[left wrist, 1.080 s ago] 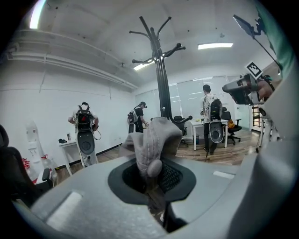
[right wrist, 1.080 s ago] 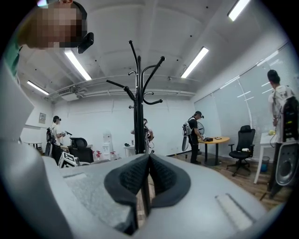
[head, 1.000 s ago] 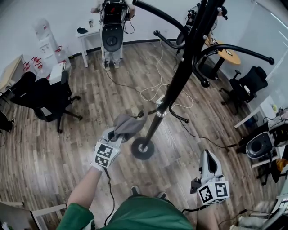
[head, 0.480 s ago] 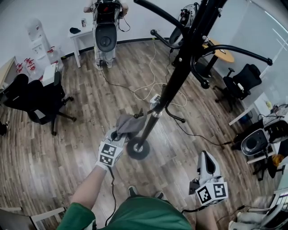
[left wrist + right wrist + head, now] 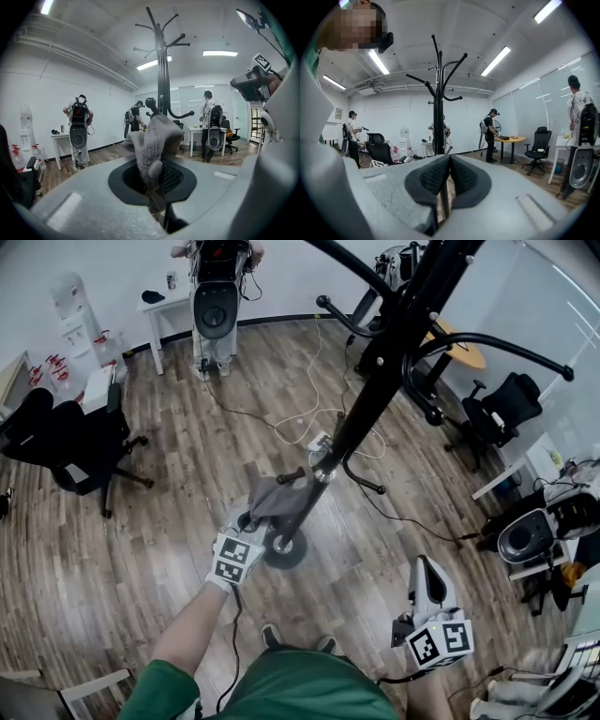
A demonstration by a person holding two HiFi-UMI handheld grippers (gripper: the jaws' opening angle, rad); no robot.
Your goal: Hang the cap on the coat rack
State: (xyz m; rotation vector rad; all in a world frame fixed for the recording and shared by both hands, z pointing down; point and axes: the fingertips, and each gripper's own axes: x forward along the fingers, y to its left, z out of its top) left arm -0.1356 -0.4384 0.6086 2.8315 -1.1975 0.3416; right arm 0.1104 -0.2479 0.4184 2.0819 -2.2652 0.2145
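Note:
A grey cap (image 5: 275, 500) hangs crumpled from my left gripper (image 5: 251, 519), which is shut on its fabric just left of the coat rack's pole (image 5: 375, 381). In the left gripper view the cap (image 5: 155, 138) sticks up between the pads, with the black coat rack (image 5: 162, 70) and its curved hooks right behind it. The rack's round base (image 5: 281, 547) sits on the floor below the gripper. Low at the right, my right gripper (image 5: 427, 566) is shut with nothing in it; its own view shows the pads (image 5: 461, 176) pressed together and the coat rack (image 5: 438, 93) beyond.
Black office chairs (image 5: 70, 442) stand at the left and another (image 5: 511, 409) at the right. White cables (image 5: 314, 423) trail across the wood floor behind the rack. A white table (image 5: 167, 307) and a person with a backpack rig (image 5: 214, 296) are at the far wall.
My left gripper has carried the cap a little to the right, closer to the rack's pole and base. The right gripper has barely moved.

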